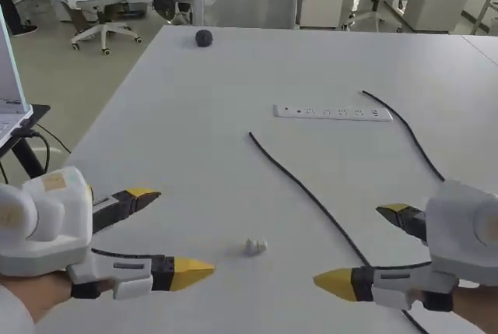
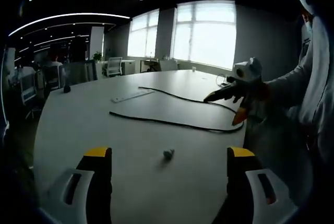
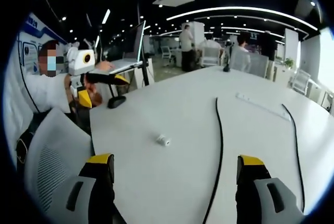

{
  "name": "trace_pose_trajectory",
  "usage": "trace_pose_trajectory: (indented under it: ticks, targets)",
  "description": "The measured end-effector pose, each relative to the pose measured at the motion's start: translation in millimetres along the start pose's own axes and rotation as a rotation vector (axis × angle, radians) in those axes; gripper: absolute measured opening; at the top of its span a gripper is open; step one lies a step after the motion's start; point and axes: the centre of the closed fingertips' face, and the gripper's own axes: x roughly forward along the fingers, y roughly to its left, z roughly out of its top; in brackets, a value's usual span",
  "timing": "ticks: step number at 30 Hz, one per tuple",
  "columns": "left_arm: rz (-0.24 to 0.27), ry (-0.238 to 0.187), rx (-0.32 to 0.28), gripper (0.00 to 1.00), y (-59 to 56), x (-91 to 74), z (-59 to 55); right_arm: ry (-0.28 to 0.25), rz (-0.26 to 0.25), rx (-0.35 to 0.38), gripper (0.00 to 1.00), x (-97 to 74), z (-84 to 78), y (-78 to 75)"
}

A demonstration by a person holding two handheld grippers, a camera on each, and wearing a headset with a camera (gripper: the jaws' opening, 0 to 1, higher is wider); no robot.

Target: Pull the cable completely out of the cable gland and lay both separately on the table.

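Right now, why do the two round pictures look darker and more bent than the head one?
Head view: even light, sharp, the cable gland casts a faint shadow. Left gripper view: fisheye curves the table; bright windows leave the room dim. Right gripper view: same bending, ceiling lights arc, the cable is sharp.

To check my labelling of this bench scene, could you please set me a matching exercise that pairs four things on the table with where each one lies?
Things
1. cable gland
2. power strip
3. dark round object
4. nearer black cable

Places
A. close to the table's far edge
B. runs diagonally from mid-table toward the near right
C. on the near part of the table, lying apart from the cables
D. flat, beyond the middle of the table

Pairs: 1-C, 2-D, 3-A, 4-B
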Motion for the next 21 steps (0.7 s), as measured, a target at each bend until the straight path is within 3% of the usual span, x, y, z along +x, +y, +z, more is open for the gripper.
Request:
trace_pose_trajectory:
  ticks: [9, 21]
  targets:
    - [0.04, -0.019, -0.018, 0.93, -5.5, -21.8, -2.5, -0.024, -0.026, 0.011, 0.99, -28.6, -8.8, 12.7]
    - [0.038, -0.01, -0.035, 0.92, -15.8, -23.0, -9.6, -0.024, -0.04, 0.028, 0.99, -34.7, -15.4, 12.6]
